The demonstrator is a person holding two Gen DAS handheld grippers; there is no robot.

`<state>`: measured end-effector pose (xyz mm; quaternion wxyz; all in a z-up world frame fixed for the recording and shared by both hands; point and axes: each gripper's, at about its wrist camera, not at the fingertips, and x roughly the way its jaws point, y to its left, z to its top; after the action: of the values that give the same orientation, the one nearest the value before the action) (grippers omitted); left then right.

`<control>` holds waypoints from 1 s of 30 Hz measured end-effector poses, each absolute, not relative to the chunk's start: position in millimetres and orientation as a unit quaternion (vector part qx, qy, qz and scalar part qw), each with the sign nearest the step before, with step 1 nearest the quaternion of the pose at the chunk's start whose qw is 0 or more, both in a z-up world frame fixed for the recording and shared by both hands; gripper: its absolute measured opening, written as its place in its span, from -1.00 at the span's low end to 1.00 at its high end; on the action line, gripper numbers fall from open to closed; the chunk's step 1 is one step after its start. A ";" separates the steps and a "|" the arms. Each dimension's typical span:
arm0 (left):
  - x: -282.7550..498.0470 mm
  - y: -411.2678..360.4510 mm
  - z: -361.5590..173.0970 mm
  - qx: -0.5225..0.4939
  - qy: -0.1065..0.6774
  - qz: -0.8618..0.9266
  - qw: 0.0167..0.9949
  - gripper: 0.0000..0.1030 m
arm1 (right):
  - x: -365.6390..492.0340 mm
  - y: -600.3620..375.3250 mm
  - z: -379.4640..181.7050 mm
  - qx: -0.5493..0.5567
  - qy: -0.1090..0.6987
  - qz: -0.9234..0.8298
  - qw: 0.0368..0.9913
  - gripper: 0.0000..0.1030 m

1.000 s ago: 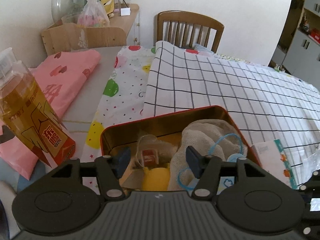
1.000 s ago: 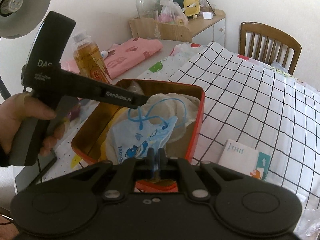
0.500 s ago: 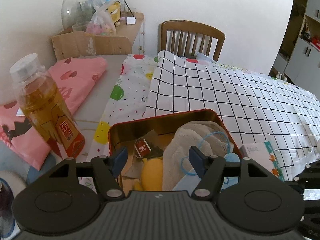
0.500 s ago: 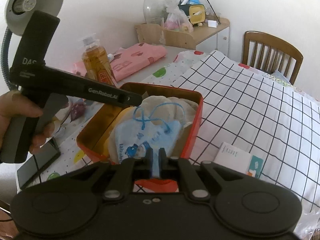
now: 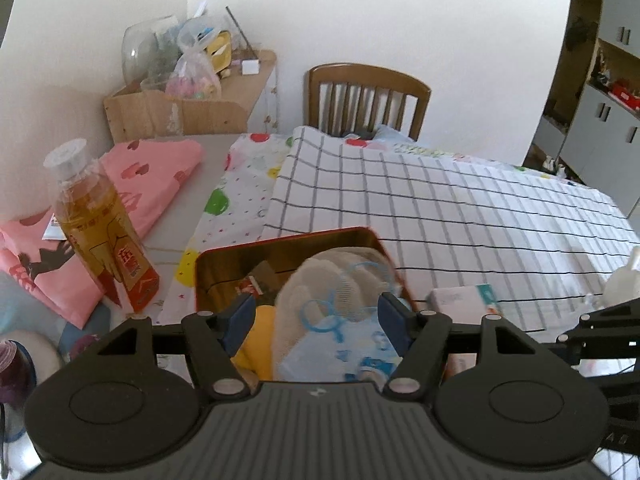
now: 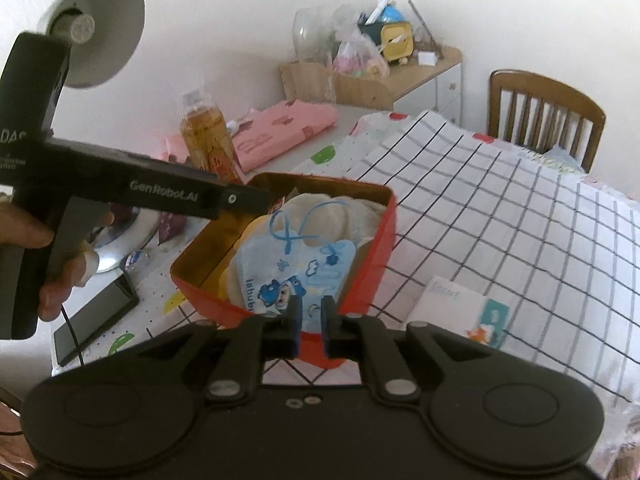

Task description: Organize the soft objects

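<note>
A red tin (image 5: 288,240) (image 6: 372,264) stands on the table, filled with soft things. A light-blue cartoon bib (image 6: 296,276) (image 5: 360,352) lies on top of a beige cloth (image 5: 332,280) (image 6: 340,216), with a yellow piece (image 5: 256,344) beside them. My left gripper (image 5: 317,318) (image 6: 256,204) hovers open over the tin, nothing between its fingers. My right gripper (image 6: 312,320) is above the tin's near wall. Its jaws are opening, a narrow gap shows between the pads, and the bib's lower edge lies just beyond them, not pinched.
An amber drink bottle (image 5: 100,232) (image 6: 208,136) stands left of the tin, by a folded pink cloth (image 5: 152,168). A tissue pack (image 6: 460,308) lies on the checked cloth (image 5: 440,208). A phone (image 6: 96,320), a desk lamp (image 6: 100,40), a wooden chair (image 5: 368,96) and a hand (image 6: 60,276) surround.
Both grippers have drawn back and up from the tin. The right jaws, shut before, have parted a little. The bib stays in the tin.
</note>
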<state>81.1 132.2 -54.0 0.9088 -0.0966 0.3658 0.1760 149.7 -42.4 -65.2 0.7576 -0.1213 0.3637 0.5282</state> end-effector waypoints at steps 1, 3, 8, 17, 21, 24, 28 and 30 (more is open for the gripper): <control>81.0 127.3 -52.2 -0.096 0.364 0.173 0.910 0.31 | 150.9 -48.7 -62.7 -0.116 0.363 0.529 0.758 -0.81; 81.7 116.2 -49.2 -0.090 0.361 0.171 0.912 0.31 | 153.6 -62.4 -57.2 -0.106 0.359 0.529 0.762 -0.78; 87.6 91.1 -41.1 -0.088 0.352 0.157 0.918 0.31 | 159.7 -96.8 -45.7 -0.086 0.351 0.524 0.771 -0.72; 104.7 45.1 -34.6 -0.081 0.346 0.126 0.926 0.31 | 172.0 -153.5 -33.8 -0.062 0.356 0.508 0.782 -0.46; 110.8 28.7 -34.6 -0.080 0.344 0.112 0.929 0.40 | 176.2 -175.6 -31.5 -0.054 0.353 0.496 0.791 -0.42; 114.8 17.7 -36.8 -0.077 0.340 0.104 0.931 0.55 | 180.1 -192.2 -31.8 -0.050 0.355 0.489 0.795 -0.15; 122.7 5.2 -44.2 -0.076 0.347 0.092 0.930 0.55 | 181.1 -210.1 -36.0 -0.051 0.357 0.480 0.799 0.04; 126.6 -0.9 -49.2 -0.075 0.352 0.084 0.929 0.55 | 180.7 -219.2 -39.8 -0.055 0.358 0.474 0.803 0.15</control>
<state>126.6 -0.9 -49.2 0.9294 -0.0746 0.3516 0.0844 180.7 -219.2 -39.8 0.8027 -0.0551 0.3577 0.4741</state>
